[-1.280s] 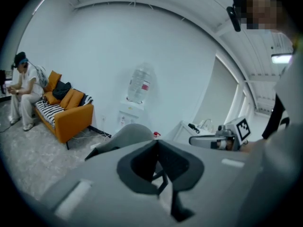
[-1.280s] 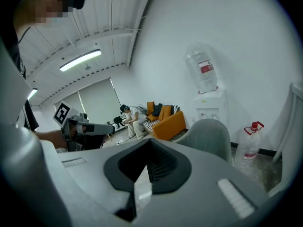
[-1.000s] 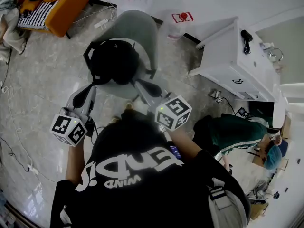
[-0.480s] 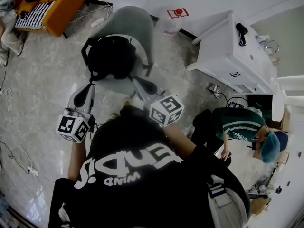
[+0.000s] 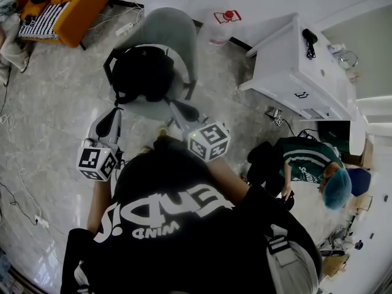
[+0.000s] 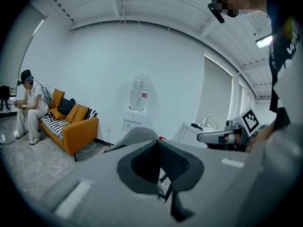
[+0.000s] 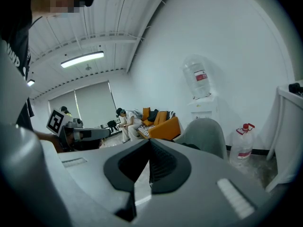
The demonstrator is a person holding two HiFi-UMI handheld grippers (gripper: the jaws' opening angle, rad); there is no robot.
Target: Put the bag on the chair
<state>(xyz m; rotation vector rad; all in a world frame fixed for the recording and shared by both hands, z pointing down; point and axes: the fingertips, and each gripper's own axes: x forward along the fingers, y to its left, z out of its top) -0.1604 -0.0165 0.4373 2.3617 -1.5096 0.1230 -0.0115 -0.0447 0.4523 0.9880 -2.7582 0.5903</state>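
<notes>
Though the bag [image 5: 144, 72] looks nearly round from above, its slightly wider span runs left to right across the seat of the grey chair [image 5: 168, 32]. Its far side lies up against the curved backrest and its near side reaches the seat's front edge. It is black and slumped. A strap loops out from its left side and curves back toward the near edge. Which end is its top cannot be made out.

Both grippers point away from the person toward the chair, tilted a little downward, and meet the bag's near edge from either side. The left gripper [image 5: 116, 111] is clenched at the near left corner, where the strap loop comes in. In the left gripper view its pads are pressed together with a thin dark strap pinched between them and hanging below. The right gripper [image 5: 174, 105] is clenched at the near right corner. In the right gripper view its pads meet at the tips, and dark material shows in the slit beneath them.

An orange sofa [image 5: 79, 8] stands well apart to the far left, and a white cabinet [image 5: 300, 72] stands to the right of the chair.
</notes>
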